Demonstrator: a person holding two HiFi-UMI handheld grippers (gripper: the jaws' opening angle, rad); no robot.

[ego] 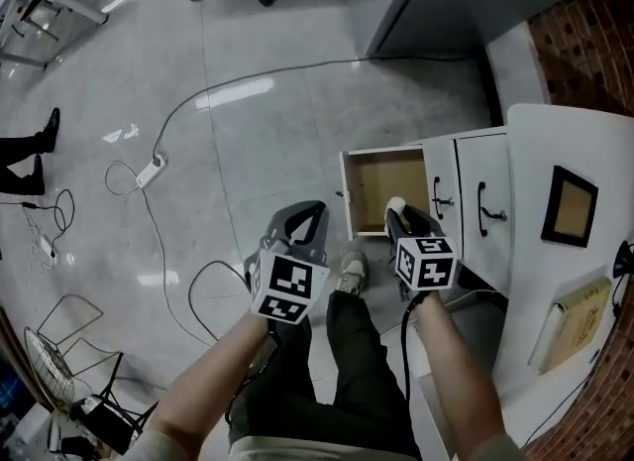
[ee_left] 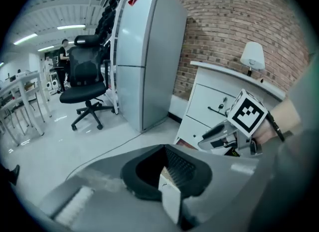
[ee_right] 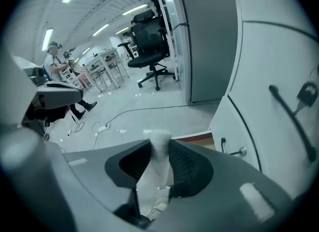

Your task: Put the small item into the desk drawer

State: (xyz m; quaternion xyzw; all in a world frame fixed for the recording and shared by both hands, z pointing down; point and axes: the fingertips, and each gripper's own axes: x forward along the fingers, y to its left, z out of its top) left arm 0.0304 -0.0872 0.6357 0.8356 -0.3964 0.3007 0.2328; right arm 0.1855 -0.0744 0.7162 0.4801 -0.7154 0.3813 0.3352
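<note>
The desk drawer [ego: 381, 191] stands pulled open, and its wooden inside shows nothing. My right gripper [ego: 401, 213] hovers at the drawer's right front corner, shut on a small white item [ego: 395, 204]. In the right gripper view that item [ee_right: 155, 168] stands upright between the ribbed pads [ee_right: 187, 163], with the drawer's edge [ee_right: 199, 138] just beyond. My left gripper [ego: 297, 213] hangs over the floor to the left of the drawer, its jaws apart. In the left gripper view a pale block [ee_left: 169, 196] shows low in the gap; I cannot tell what it is.
The white desk [ego: 525, 152] with handled doors [ego: 482, 206] stands to the right and carries a picture frame [ego: 569, 206] and a book [ego: 580, 320]. A power strip [ego: 149, 170] with a cable lies on the floor at left. The person's shoe [ego: 352, 276] sits below the drawer.
</note>
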